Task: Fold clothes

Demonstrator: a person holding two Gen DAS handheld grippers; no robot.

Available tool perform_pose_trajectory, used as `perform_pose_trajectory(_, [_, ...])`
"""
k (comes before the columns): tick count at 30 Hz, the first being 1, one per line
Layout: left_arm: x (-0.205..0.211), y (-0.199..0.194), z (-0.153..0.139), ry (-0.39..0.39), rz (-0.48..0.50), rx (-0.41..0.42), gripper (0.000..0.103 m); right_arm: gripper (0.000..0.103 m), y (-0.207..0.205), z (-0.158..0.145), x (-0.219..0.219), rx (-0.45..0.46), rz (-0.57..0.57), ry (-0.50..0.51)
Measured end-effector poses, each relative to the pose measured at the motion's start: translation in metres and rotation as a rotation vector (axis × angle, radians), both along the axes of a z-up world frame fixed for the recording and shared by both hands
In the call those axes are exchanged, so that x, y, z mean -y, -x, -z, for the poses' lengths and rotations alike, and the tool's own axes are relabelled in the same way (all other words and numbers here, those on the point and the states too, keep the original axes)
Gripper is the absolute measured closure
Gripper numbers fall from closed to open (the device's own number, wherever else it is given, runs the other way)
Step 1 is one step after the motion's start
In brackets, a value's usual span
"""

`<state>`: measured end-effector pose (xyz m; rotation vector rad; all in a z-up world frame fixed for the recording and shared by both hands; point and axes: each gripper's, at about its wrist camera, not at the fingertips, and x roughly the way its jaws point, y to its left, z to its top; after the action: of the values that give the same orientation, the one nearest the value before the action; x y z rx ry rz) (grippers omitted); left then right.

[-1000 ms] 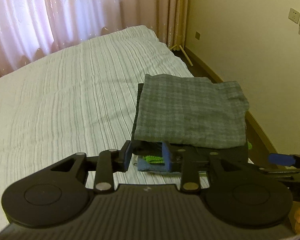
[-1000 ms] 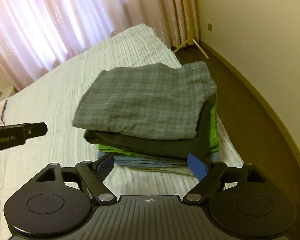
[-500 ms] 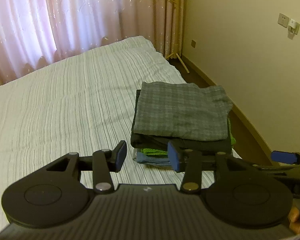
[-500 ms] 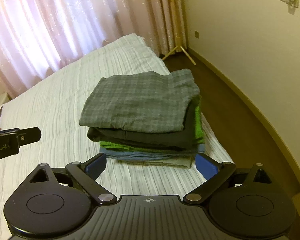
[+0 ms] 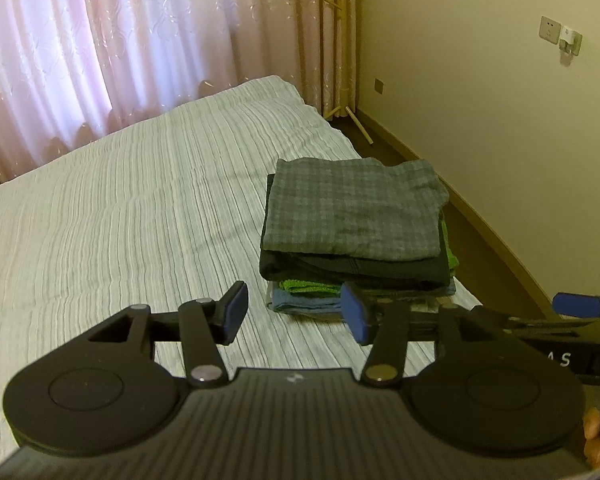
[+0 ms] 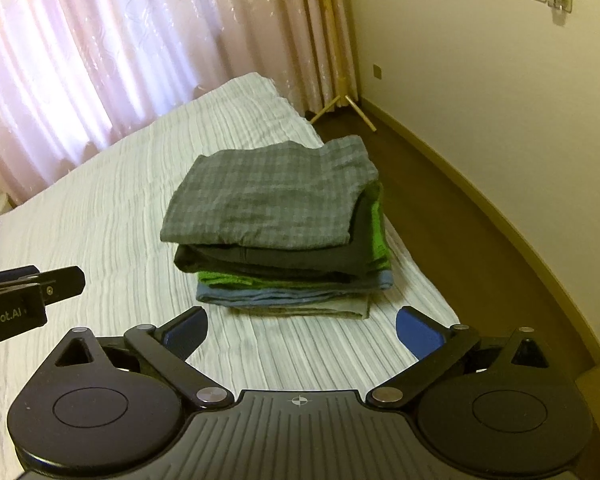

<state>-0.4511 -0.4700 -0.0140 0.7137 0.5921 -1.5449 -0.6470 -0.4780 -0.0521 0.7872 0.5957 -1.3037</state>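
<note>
Striped bed (image 5: 140, 208) – one pile of five folded clothes (image 6: 284, 232); left gripper (image 5: 296, 312), right gripper (image 6: 300, 330) gaping, empty

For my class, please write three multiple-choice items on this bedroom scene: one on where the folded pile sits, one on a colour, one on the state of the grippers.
1. Where is the stack of folded clothes?
A. on the floor
B. on the bed near its edge
C. on a chair

2. Which piece lies on top?
A. grey checked garment
B. red
C. white

3. The left gripper and right gripper are:
A. shut on cloth
B. open, empty
C. hidden

Answers: B, the striped cover lies under it; A, the check pattern shows; B, both jaws stand apart with nothing between.
</note>
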Motion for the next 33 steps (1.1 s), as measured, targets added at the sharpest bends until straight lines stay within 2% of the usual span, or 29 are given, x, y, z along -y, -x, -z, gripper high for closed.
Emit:
perform_pose_trajectory(6, [-0.009, 0.001, 0.001, -0.009, 0.008, 0.007, 0.055, 0.001, -0.003, 0.003, -0.009, -0.019, -0.018, -0.015])
perform_pose_trajectory(20, [-0.017, 0.008, 0.031, -0.074, 0.028, 0.040, 0.055, 0.000, -0.001, 0.027, -0.021, -0.051, -0.017, -0.082])
perform_pose_trajectory(33, [-0.020, 0.011, 0.055, -0.125, 0.044, 0.061, 0.055, 0.000, 0.001, 0.036, -0.019, -0.066, -0.024, -0.107])
